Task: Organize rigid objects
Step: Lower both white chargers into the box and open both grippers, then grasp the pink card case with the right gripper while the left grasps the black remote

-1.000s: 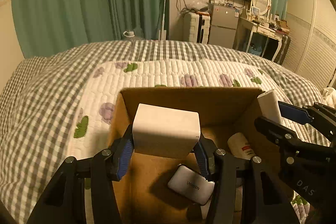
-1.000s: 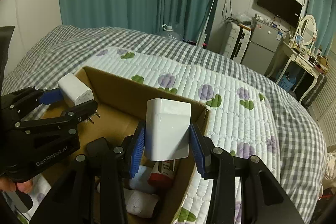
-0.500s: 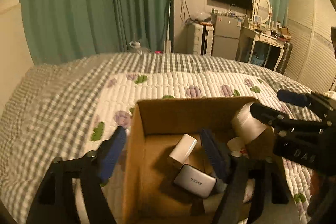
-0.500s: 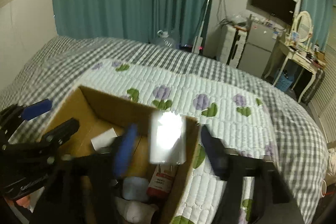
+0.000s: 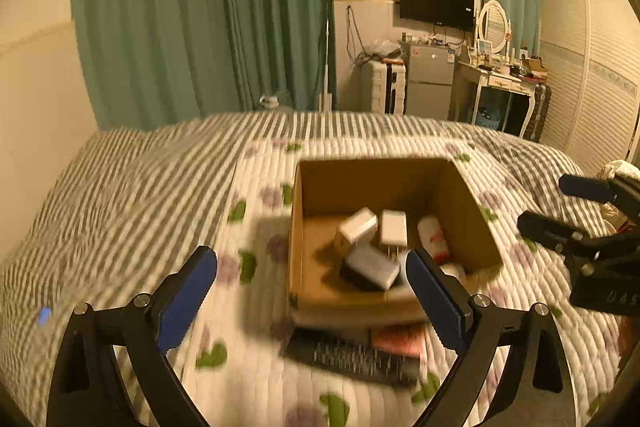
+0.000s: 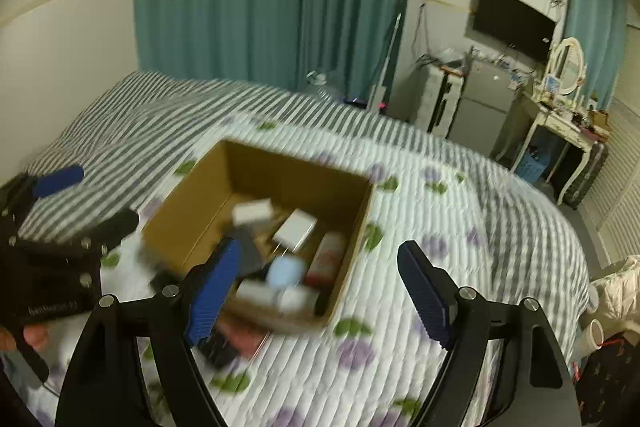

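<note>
An open cardboard box stands on the quilted bed; it also shows in the right wrist view. Inside lie two white chargers, a grey power brick and a red-and-white bottle. In the right wrist view the chargers lie beside a pale blue item. My left gripper is open and empty, held back above the box's near side. My right gripper is open and empty, above the box's near right corner.
A dark flat object with a pink item lies on the quilt just in front of the box. Grey checked bedding spreads to the left. A dresser, fridge and TV stand beyond the bed's far edge.
Both grippers opened and let their white chargers drop into the box. Both then pulled up and back, away from the box.
</note>
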Tool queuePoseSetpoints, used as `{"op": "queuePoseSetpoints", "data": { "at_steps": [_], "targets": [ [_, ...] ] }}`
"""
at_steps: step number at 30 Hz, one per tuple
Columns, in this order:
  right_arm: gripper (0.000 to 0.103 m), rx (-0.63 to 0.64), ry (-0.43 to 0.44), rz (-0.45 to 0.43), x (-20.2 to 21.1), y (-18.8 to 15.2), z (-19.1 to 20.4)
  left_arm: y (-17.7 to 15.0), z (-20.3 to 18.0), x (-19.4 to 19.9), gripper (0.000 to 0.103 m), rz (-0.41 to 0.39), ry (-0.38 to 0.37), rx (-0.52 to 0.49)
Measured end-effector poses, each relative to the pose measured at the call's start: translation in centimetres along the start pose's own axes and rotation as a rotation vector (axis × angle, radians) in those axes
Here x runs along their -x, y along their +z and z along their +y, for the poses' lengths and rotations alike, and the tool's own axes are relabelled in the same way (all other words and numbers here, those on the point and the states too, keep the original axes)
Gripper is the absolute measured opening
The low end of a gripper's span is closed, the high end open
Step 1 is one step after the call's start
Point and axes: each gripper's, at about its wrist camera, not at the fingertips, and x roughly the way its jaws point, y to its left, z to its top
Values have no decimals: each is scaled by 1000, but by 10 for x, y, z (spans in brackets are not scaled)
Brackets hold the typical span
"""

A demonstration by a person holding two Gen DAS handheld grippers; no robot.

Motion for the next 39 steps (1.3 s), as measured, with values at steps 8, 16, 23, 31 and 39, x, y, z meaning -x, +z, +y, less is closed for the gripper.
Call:
{"op": "queuePoseSetpoints", "data": {
  "at_steps": [8,16,23,31,39],
  "targets": [
    [81,-6,68,169,-50,-73,35,-64,6,-18,97,126,-18,15],
    [81,-104,51,328,-137,-109,32,-86,8,-49,97,202,10,24],
    [81,-80,78,345,-159,-113,40,-93,19,-65,97,246,32,71],
    [82,-47,176,358,-156,-120,70,-92,29,-71,97,266,91,105],
    [84,-116,128,328,-164,-121,68,-96,28,-75,97,296,116,107]
  ]
}}
